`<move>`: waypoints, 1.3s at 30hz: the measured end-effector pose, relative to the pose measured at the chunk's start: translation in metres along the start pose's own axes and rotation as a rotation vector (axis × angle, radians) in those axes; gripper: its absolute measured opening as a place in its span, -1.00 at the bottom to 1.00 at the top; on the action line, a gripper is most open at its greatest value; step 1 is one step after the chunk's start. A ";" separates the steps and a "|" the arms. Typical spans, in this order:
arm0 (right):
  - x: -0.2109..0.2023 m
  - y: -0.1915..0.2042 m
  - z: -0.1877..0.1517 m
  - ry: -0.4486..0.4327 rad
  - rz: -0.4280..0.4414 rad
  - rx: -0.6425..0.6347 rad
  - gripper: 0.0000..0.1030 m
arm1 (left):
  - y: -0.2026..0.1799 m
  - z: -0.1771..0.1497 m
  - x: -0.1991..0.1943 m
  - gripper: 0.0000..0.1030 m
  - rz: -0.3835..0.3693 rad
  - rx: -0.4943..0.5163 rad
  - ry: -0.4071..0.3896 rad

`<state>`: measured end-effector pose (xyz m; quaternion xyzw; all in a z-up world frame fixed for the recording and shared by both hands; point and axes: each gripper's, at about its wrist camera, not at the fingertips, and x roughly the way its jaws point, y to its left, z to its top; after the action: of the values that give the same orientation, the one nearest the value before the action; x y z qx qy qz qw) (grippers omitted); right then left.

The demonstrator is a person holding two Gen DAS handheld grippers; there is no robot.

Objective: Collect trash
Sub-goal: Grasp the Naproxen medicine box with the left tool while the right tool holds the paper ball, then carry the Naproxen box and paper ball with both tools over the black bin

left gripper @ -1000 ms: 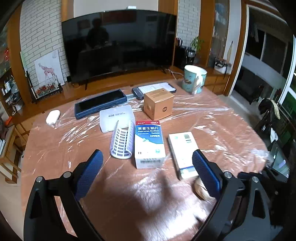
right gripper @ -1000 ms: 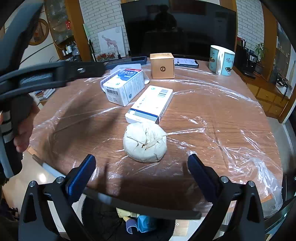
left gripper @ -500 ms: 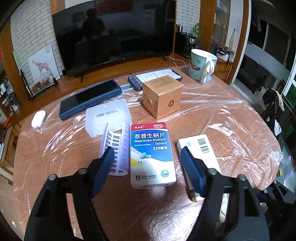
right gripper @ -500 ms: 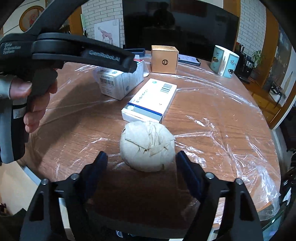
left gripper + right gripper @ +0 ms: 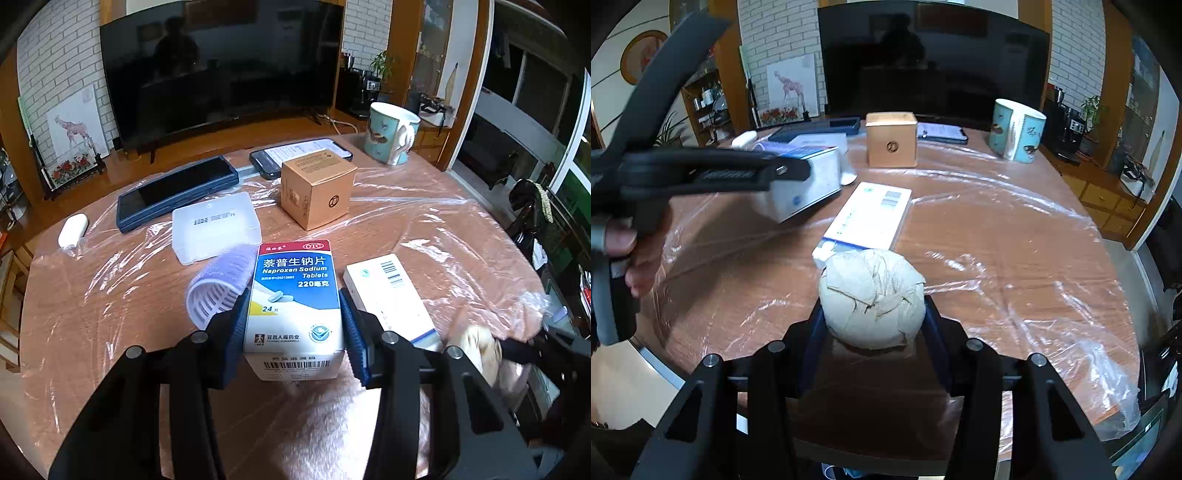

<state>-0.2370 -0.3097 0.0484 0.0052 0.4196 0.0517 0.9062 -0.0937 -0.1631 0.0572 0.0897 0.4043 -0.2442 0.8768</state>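
My left gripper (image 5: 293, 334) is shut on a blue and white Naproxen tablet box (image 5: 293, 295), with a blue pad on each long side. In the right wrist view the same box (image 5: 809, 181) hangs tilted above the table in the left gripper. My right gripper (image 5: 873, 314) is shut on a crumpled ball of off-white paper (image 5: 871, 297) near the table's front edge. The ball shows blurred in the left wrist view (image 5: 480, 347).
The round wooden table (image 5: 997, 236) is covered in plastic film. On it lie a flat white medicine box (image 5: 870, 218), a white hair roller (image 5: 218, 291), a clear plastic case (image 5: 214, 225), a brown carton (image 5: 317, 188), two dark devices and a mug (image 5: 391, 138).
Both grippers moved forward and closed. The left one took hold of the tablet box and lifted it. The right one closed on the paper ball.
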 end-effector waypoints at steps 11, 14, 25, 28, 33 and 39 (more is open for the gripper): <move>-0.017 -0.011 0.004 -0.024 0.039 0.044 -0.04 | 0.006 -0.007 -0.049 -0.07 -0.037 -0.036 -0.068; -0.020 -0.009 0.004 -0.026 0.045 0.043 -0.04 | 0.007 -0.014 -0.056 -0.07 -0.039 -0.042 -0.067; -0.025 -0.011 0.003 -0.023 0.074 0.048 -0.04 | 0.006 -0.047 -0.068 -0.07 -0.038 -0.071 -0.031; -0.027 -0.012 0.003 -0.024 0.084 0.054 -0.04 | 0.003 -0.053 -0.072 -0.07 -0.036 -0.076 -0.029; -0.034 -0.011 0.001 -0.031 0.101 0.053 -0.04 | -0.006 -0.062 -0.080 -0.07 -0.040 -0.059 -0.030; -0.042 -0.011 -0.002 -0.037 0.118 0.046 -0.04 | -0.015 -0.074 -0.089 -0.07 -0.055 -0.055 -0.027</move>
<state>-0.2647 -0.3251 0.0782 0.0517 0.4026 0.0955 0.9089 -0.1995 -0.1179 0.0768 0.0511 0.4011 -0.2585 0.8773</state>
